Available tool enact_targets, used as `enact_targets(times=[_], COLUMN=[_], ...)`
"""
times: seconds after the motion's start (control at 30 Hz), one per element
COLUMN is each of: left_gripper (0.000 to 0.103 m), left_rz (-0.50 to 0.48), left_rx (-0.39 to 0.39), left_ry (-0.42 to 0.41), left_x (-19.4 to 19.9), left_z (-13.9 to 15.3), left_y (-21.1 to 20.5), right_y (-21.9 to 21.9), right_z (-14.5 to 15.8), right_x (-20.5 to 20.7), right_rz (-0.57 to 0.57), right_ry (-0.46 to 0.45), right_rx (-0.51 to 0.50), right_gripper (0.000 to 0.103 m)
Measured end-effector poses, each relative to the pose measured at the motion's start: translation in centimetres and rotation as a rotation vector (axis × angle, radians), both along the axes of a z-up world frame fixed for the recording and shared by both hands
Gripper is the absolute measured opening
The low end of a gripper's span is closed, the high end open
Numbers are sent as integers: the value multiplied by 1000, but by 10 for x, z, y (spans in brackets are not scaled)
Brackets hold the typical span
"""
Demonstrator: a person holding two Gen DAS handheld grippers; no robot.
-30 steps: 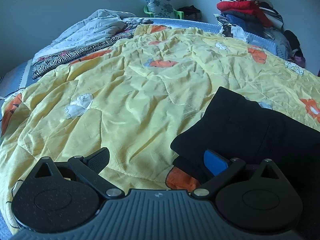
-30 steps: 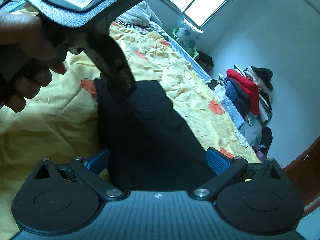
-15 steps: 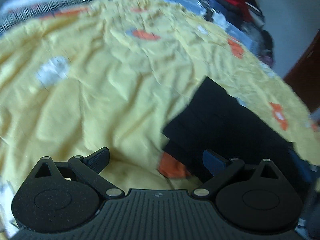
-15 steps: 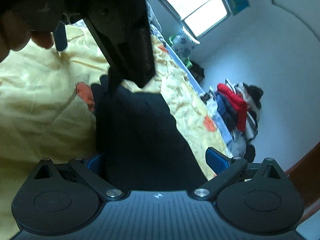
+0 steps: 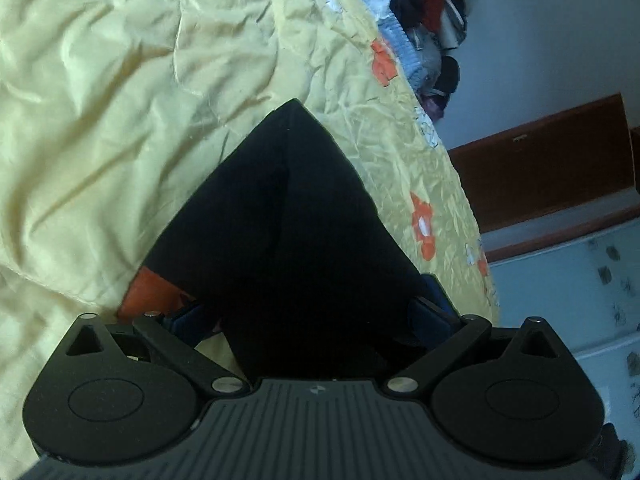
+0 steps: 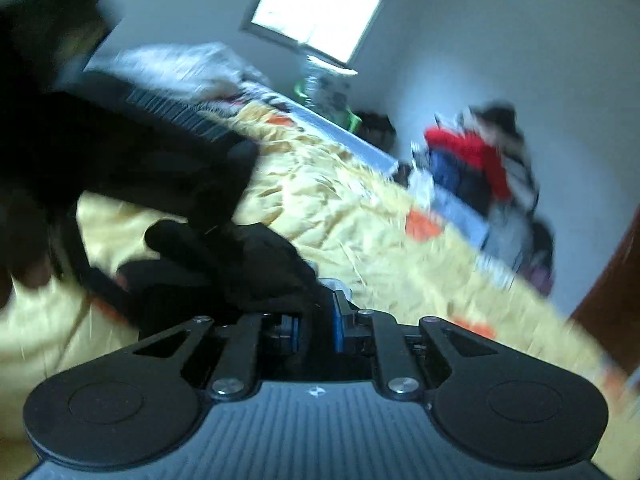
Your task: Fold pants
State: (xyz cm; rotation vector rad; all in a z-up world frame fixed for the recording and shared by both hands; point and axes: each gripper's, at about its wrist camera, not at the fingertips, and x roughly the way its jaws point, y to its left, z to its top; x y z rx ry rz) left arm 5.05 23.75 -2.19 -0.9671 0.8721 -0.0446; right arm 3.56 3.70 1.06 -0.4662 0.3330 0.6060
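The black pants lie folded on the yellow quilt. My left gripper is open, its blue fingers on either side of the near end of the pants. In the right wrist view my right gripper is shut on black pants fabric, which bunches up just ahead of its fingers. The left gripper's dark body fills the left of that blurred view.
A pile of clothes sits at the far edge of the bed by the wall; it also shows in the left wrist view. A window is behind. A brown wooden panel stands past the bed's right edge.
My left gripper swung right and moved over the pants, now straddling them. My right gripper closed from open onto the pants fabric and is moving, blurring its view.
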Motion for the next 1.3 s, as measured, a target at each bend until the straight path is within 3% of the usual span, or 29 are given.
enact_targets(times=[0.13,0.17,0.27,0.3,0.37,0.53,0.57,0.6,0.63,0.7,0.9,0.93,1.0,1.07,1.13,1.2,1.3], left_gripper=[102,102,102,102,102,102,102,102,102,102,102,96,69,37,21,14,12], left_rz=[64,79,99,101,104,90,76,69,74,51,-2,3,13,19,34,44,57], left_rx=[114,142,106,82,67,85,96,96,78,32,-56,-58,-56,-58,-37,1,162], left_ry=[-17,-16,-4,-8,-17,-71,-76,-75,-73,-70,-88,-88,-81,-54,-32,-56,-118], left_x=[-11,-13,-14,-12,-11,-14,-15,-16,-19,-17,9,15,26,36,40,36,23], left_z=[13,15,11,9,10,16,17,16,14,9,-4,-6,-9,-15,-20,-18,0], left_y=[2,5,20,24,26,21,19,20,21,21,7,5,2,2,1,-3,-22], right_y=[-5,-3,14,19,32,59,64,68,69,60,7,1,-9,-20,-45,-67,-70], right_z=[1,-1,-17,-23,-33,-53,-53,-54,-53,-43,3,7,9,17,27,29,13], right_x=[7,1,-25,-36,-54,-60,-54,-48,-45,-40,-5,1,8,11,9,19,43], right_rz=[86,107,172,183,182,121,122,132,150,141,112,129,197,273,294,214,-45], right_ry=[164,173,148,96,-5,-243,-243,-231,-230,-157,127,181,305,341,356,376,357], right_rx=[19,1,-110,-157,-262,-389,-378,-376,-359,-258,141,185,200,186,247,317,205], right_gripper=[20,29,77,79,79,77,65,37,30,22,21,21,22,23,23,23,23])
